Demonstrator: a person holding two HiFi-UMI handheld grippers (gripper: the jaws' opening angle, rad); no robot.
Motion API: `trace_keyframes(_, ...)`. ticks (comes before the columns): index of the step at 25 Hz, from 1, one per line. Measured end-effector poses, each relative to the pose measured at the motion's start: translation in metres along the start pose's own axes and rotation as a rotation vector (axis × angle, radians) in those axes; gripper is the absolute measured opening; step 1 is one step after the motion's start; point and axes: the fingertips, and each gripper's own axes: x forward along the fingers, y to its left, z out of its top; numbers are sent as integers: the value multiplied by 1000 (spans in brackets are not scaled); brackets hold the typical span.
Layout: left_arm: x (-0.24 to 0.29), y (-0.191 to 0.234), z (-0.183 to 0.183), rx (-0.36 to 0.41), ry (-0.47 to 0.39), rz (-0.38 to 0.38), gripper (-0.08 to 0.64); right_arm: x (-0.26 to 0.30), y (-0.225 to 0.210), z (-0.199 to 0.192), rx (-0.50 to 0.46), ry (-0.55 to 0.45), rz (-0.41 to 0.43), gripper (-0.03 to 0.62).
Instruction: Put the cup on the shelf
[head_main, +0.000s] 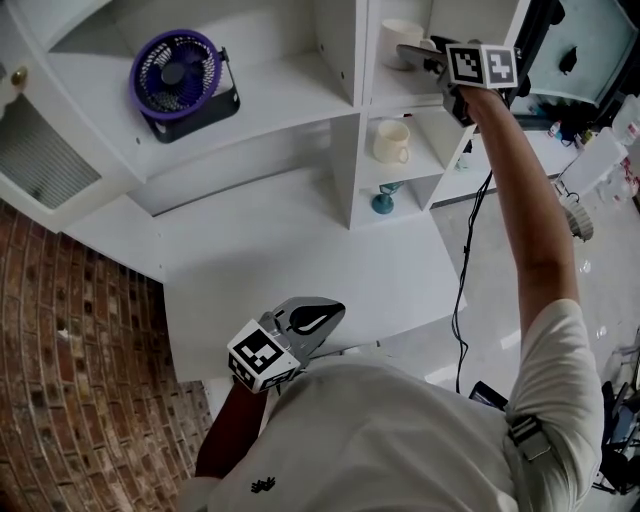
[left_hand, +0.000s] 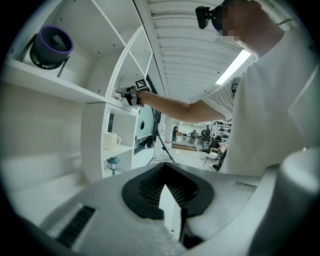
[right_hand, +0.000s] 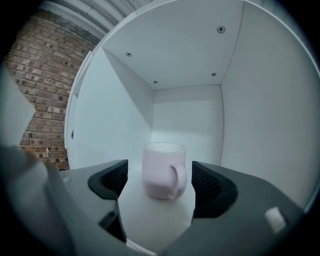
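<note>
A pale pink cup (right_hand: 162, 170) stands upright on the floor of the top cubby of the white shelf (right_hand: 187, 107), its handle facing the camera. My right gripper (right_hand: 159, 176) is open, one jaw on each side of the cup with a small gap at both. From the head view the same cup (head_main: 400, 42) sits in the upper cubby with the right gripper (head_main: 415, 55) reaching in at arm's length. My left gripper (head_main: 325, 315) is shut and empty, held low near the person's body; in its own view the left gripper (left_hand: 167, 192) holds nothing.
A second cup (head_main: 390, 142) occupies the cubby below, and a small blue lamp (head_main: 383, 200) the one under that. A purple fan (head_main: 178, 75) sits on the wide shelf to the left. A black cable (head_main: 470, 250) hangs at the shelf's right side. Brick wall (head_main: 70, 330) lies left.
</note>
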Motion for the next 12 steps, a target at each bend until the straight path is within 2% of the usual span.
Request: trace_keyframes(12,-29,-36,-17,14,21,-59,5,-53,26,-25,14,11,-63,353)
